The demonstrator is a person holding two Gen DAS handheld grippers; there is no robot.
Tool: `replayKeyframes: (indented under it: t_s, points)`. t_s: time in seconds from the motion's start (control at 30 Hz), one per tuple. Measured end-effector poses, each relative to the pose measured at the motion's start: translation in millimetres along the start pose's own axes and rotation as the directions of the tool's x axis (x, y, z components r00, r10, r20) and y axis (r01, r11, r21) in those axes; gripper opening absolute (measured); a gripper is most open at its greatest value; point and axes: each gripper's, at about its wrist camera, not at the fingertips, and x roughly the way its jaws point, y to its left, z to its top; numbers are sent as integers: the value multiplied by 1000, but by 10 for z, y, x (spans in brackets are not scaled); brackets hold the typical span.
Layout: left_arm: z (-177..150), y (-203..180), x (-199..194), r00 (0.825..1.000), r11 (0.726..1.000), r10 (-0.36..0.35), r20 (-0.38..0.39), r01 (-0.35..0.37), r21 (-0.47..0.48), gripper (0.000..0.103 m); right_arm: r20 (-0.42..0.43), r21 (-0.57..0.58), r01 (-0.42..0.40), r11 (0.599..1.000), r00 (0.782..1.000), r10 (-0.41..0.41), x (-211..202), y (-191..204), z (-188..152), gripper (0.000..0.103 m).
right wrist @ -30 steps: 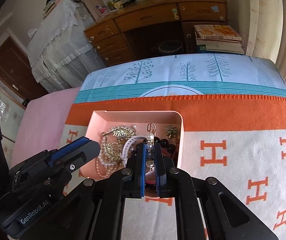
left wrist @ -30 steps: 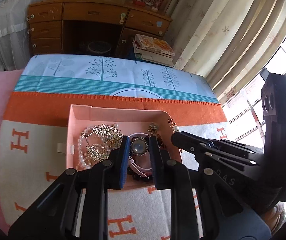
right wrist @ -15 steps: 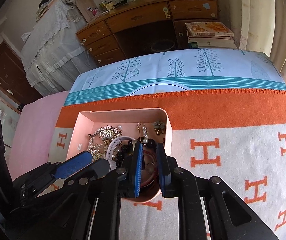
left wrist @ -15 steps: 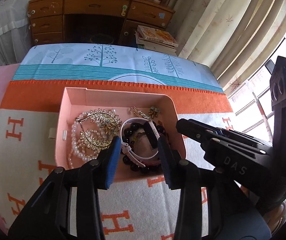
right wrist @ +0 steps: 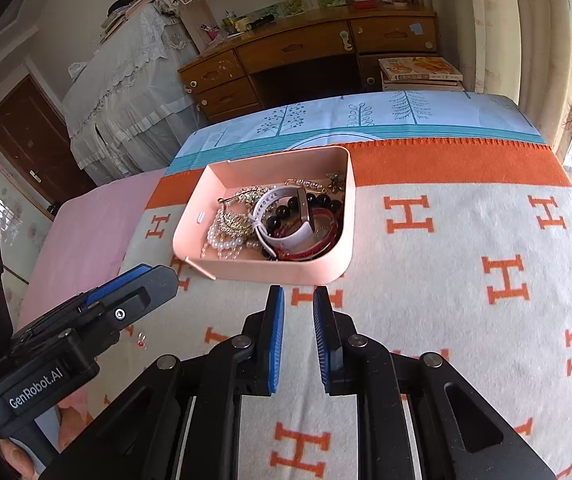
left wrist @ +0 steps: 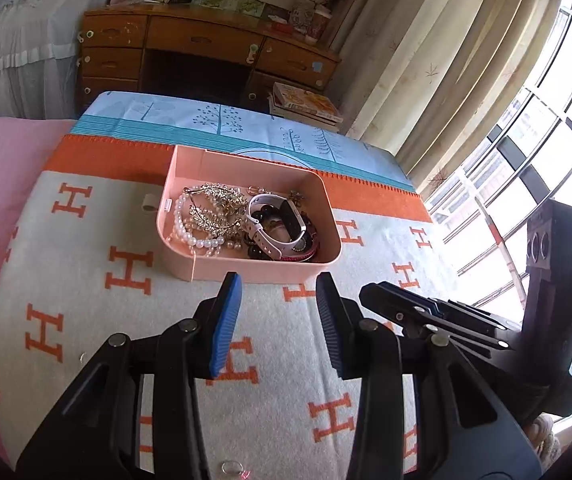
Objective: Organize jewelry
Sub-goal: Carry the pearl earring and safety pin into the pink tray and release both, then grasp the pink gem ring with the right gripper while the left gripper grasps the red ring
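The pink box [left wrist: 246,272] of jewelry (watch, pearls) lies just beyond both empty claws, left [left wrist: 278,300] half open, right [right wrist: 298,304] narrowly parted.

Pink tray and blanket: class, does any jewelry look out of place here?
Yes. A small ring lies loose on the blanket, well outside the pink tray, beside a tiny red piece. Inside the tray, the pearl strand, gold pieces and white watch are heaped together, unsorted.

You see a pale pink tray [left wrist: 328,210] on your cream blanket [left wrist: 86,280], patterned with orange H letters. Inside lie a white watch [left wrist: 270,236] and white pearls [left wrist: 190,232].
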Motion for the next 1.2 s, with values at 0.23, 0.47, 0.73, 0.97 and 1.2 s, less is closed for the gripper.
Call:
replayKeyframes:
  t_s: [0.23, 0.47, 0.73, 0.97, 1.2]
  points:
    - [-301, 161, -320, 997, 997, 74, 0, -74, -10, 35, 38, -25, -4, 1000, 999, 5, -348, 125, -418, 21]
    - [-582, 427, -607, 987, 986, 163, 9, -163, -19, 35, 71, -107, 14, 994, 997, -7, -559, 390, -776, 30]
    - [-815, 824, -897, 974, 971, 225, -3, -224, -88, 35, -22, -299, -14, 954, 1000, 8, -404, 800, -1208, 31]
    - [-1148, 1022, -905, 972, 969, 225, -68, -231, -86, 35, -117, -473, -73, 878, 993, 19, -104, 1091, -1596, 31]
    - [-1313, 1221, -786, 964, 963, 240, -116, -252, -99, 35, -170, -532, -100, 841, 985, 10, 236, 1228, -1752, 31]
